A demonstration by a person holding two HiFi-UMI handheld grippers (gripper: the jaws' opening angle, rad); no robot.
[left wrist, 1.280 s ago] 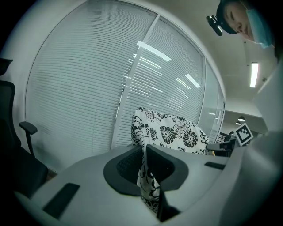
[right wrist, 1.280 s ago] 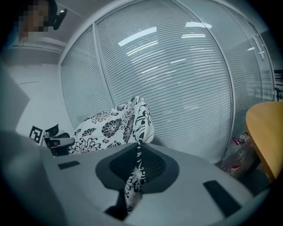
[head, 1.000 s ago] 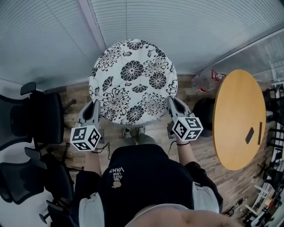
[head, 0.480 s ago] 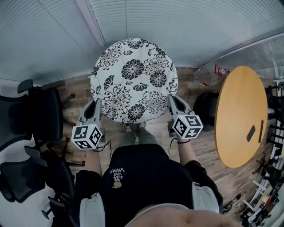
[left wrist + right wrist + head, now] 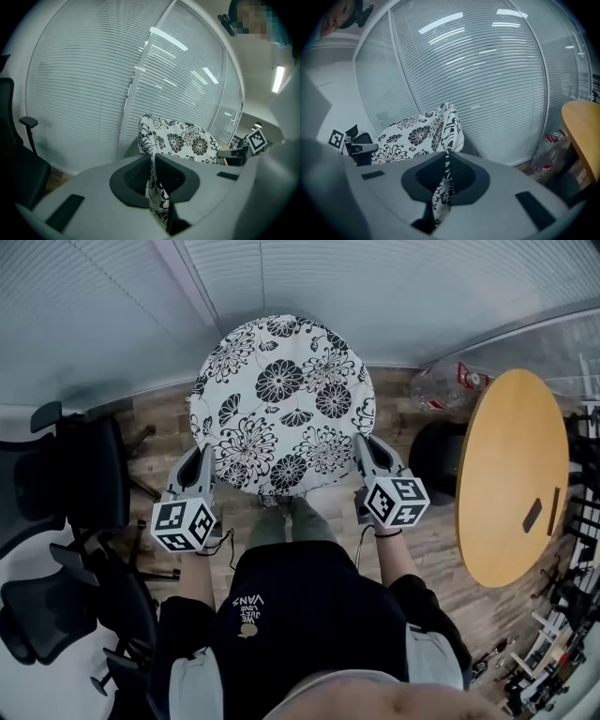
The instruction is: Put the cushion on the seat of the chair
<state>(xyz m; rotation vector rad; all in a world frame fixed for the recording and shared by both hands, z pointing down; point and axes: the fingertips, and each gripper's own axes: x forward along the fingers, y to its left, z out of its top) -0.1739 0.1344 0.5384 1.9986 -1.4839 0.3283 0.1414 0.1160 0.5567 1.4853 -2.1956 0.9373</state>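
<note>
A round white cushion (image 5: 281, 404) with black flower print hangs in the air in front of me, held flat at both sides. My left gripper (image 5: 201, 465) is shut on its left edge; in the left gripper view the cushion's fabric (image 5: 159, 197) is pinched between the dark pads. My right gripper (image 5: 361, 454) is shut on the right edge, and the fabric (image 5: 443, 187) runs down between its pads in the right gripper view. Black office chairs (image 5: 84, 484) stand at the left. My legs and shoes are partly hidden under the cushion.
A round wooden table (image 5: 511, 488) with a small dark object (image 5: 532, 516) stands at the right. A plastic bottle (image 5: 441, 388) lies on the wood floor by the glass wall with blinds (image 5: 309, 282). A second black chair (image 5: 56, 615) is at lower left.
The cushion and both grippers have shifted slightly up in the head view; the chairs at the left have slid a little further left and down. Both grips are unchanged.
</note>
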